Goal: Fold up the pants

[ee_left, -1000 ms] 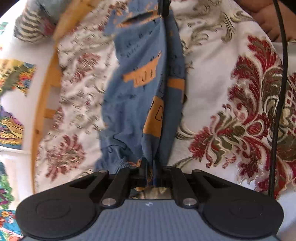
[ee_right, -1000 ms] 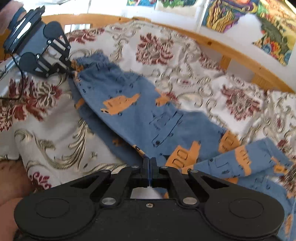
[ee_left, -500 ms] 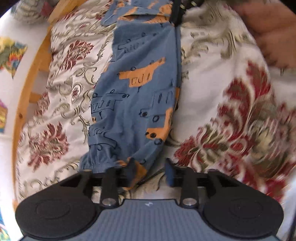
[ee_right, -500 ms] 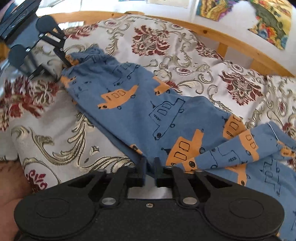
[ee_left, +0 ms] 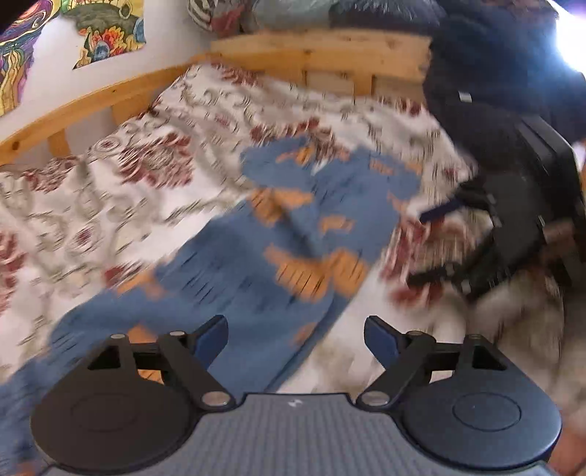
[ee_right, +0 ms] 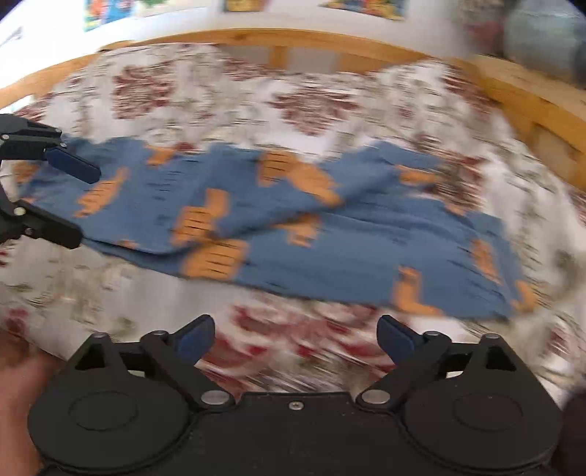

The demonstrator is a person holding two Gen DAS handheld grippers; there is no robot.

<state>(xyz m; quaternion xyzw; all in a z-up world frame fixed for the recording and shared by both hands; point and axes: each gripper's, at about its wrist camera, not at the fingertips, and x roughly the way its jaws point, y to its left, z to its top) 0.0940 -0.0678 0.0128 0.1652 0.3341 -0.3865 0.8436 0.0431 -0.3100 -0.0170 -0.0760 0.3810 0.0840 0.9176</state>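
Note:
Blue pants [ee_left: 278, 252] printed with orange vehicles lie stretched out on the floral bedspread [ee_left: 121, 190]; both views are motion-blurred. My left gripper [ee_left: 296, 338] hangs open over one end of the pants, nothing between its fingers. My right gripper [ee_right: 296, 338] is open too, held above the bedspread [ee_right: 293, 351] just short of the near edge of the pants [ee_right: 278, 227]. The left gripper [ee_right: 55, 199] shows at the left edge of the right wrist view, open over the pants' end. The right gripper [ee_left: 439, 249] appears at the right of the left wrist view.
A wooden bed rail [ee_right: 329, 44] curves behind the bedspread, with colourful pictures [ee_left: 106, 33] on the white wall. Pillows or bundled fabric [ee_left: 256, 14] sit at the bed's end. A person's dark sleeve [ee_left: 494, 73] reaches in from the upper right; a hand [ee_right: 14, 395] holds the right gripper.
Both grippers have let go of the pants and opened wide. They pulled back and swung, so the pants now lie flat across the bedspread.

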